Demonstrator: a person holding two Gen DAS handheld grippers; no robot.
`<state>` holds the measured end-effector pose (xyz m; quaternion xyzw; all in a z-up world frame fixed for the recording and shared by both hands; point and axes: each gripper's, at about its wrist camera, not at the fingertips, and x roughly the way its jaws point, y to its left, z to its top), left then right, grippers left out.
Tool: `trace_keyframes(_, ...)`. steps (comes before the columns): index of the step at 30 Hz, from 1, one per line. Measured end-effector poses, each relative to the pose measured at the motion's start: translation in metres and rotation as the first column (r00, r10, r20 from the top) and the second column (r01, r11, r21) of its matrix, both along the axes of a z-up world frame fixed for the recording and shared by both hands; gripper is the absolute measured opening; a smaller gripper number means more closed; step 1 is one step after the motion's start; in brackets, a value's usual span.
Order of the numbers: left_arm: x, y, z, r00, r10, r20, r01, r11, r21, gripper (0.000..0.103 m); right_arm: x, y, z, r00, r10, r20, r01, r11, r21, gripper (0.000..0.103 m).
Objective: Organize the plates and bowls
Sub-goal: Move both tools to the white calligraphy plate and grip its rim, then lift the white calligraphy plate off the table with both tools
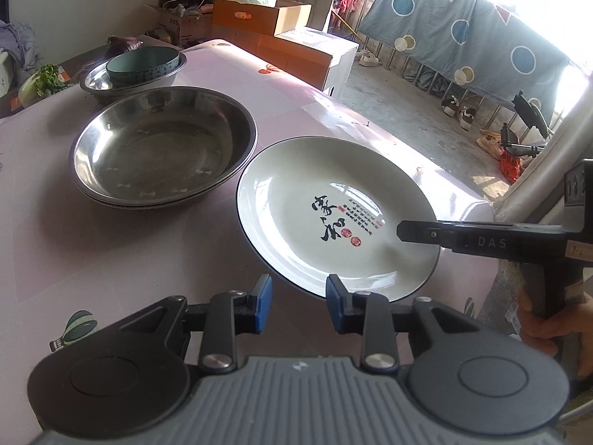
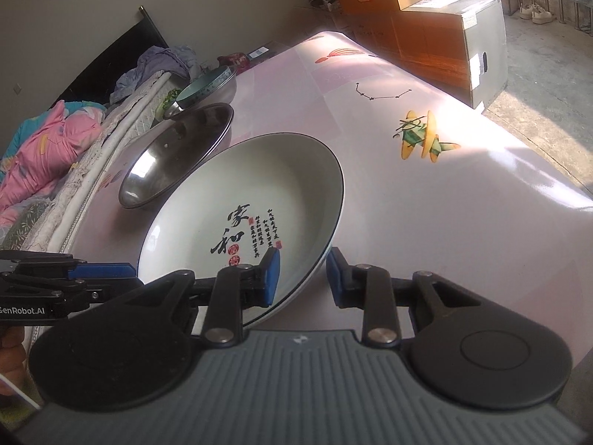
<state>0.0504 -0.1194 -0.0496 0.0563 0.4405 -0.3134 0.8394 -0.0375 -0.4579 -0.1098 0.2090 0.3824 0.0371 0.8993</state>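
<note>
White ceramic plate (image 1: 333, 215) (image 2: 241, 193), printed with black calligraphy and red seals, sits tilted right at the fingers of both tools, above the pink patterned desk (image 1: 111, 252) (image 2: 426, 222). The right gripper (image 2: 302, 278) (image 1: 402, 230) has hold of it: the plate's near rim runs down between its two blue-padded fingers, one finger on the inner face and the other outside the rim, with the gap narrowed to a small part of its reach. A hand (image 1: 541, 319) holds that tool's grip.

The left gripper (image 1: 298, 302) (image 2: 135, 274) stands partly open. Its right finger meets the plate's near edge and its left finger stands clear of it, with mostly bare desk showing between the two, so it grips nothing. From the right wrist view its tip lies just beside the plate's left edge.

Just beyond the plate, ahead of the left fingers, two stacked steel dishes (image 1: 163, 141) (image 2: 178, 148) rest on the desk, and the plate's far rim overlaps their edge in both views. Farther ahead stands a steel bowl (image 1: 163, 76) (image 2: 226, 91) with a teal bowl (image 1: 144, 61) (image 2: 204, 87) inside it. Leafy greens (image 1: 46, 79) lie beside that bowl. Beyond the desk's far end are cardboard boxes (image 1: 281, 33) (image 2: 444, 29).
</note>
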Motion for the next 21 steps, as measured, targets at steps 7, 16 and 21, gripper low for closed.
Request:
trace_keyframes(7,0.022,0.000,-0.003,0.998,0.048,0.033,-0.047,0.999,-0.016,0.045,0.014,-0.019,0.005,0.997,-0.071,0.012,0.071,0.997,0.008,0.030)
trace_keyframes(16,0.063,-0.020,-0.023,0.997,0.074,-0.025,-0.075,0.997,-0.036,0.042,0.051,-0.028,-0.005,0.998,-0.058,0.031,0.058,0.998,0.018,0.030)
trace_keyframes(21,0.067,-0.021,-0.027,0.996,0.081,-0.038,-0.083,0.996,-0.042,0.033,0.060,-0.022,-0.006,0.999,-0.031,0.038,0.030,0.999,0.024,0.032)
